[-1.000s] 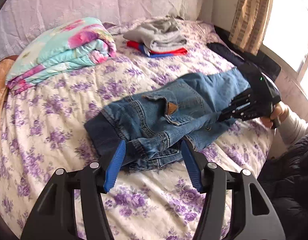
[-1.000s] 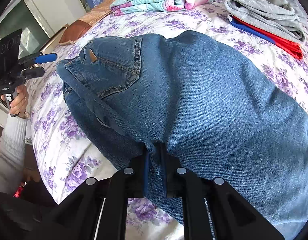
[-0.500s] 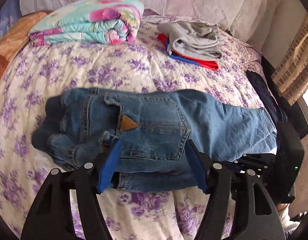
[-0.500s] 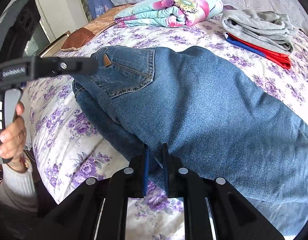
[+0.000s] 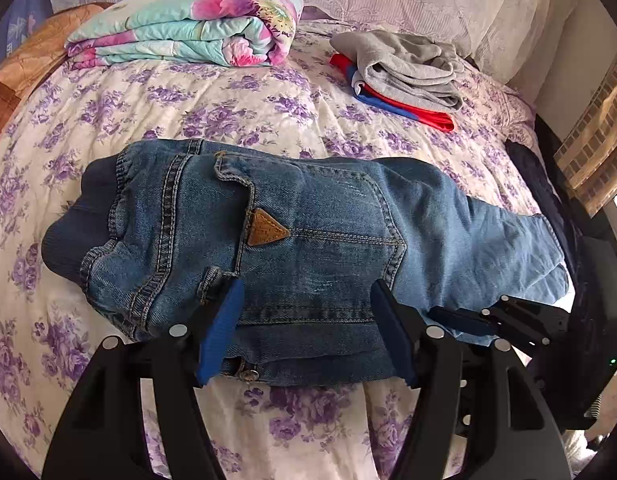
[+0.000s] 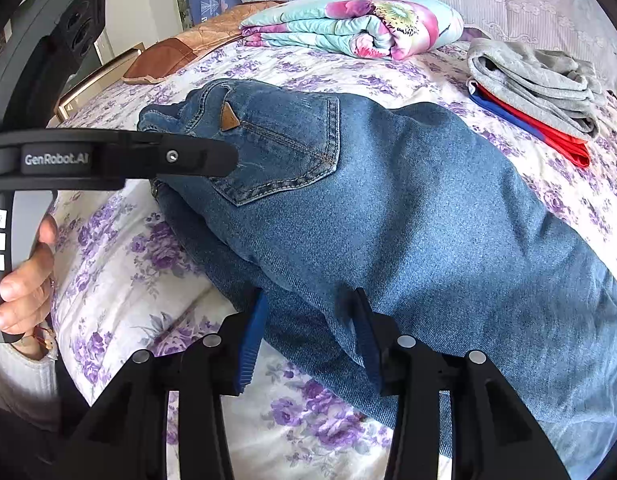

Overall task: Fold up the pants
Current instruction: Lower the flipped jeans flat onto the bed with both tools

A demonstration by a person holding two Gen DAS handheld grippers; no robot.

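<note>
Blue jeans (image 5: 316, 232) lie folded lengthwise on the flowered bedspread (image 5: 188, 112), waistband at the left and legs running right. My left gripper (image 5: 308, 320) is open and straddles the near edge of the seat, below the back pocket with its tan triangle patch (image 5: 264, 230). My right gripper (image 6: 308, 332) is further along the legs. Its jaws are opening, and a ridge of denim (image 6: 388, 240) stands loosely between the blue pads (image 6: 250, 340). Each gripper shows in the other's view: the right gripper (image 5: 488, 320) low on the right, the left gripper (image 6: 168, 156) held by a hand (image 6: 24, 280).
A folded floral quilt (image 5: 188, 28) lies at the head of the bed. Beside it is a grey garment (image 5: 404, 68) stacked on red and blue ones. A brown pillow (image 6: 168, 56) sits at the far left corner. A dark garment (image 5: 540, 176) and a curtain (image 5: 596, 148) border the right side.
The right gripper's jaws have parted and let go of the denim fold they pinched. The left gripper has swung down to the jeans' near edge, and it rolled level.
</note>
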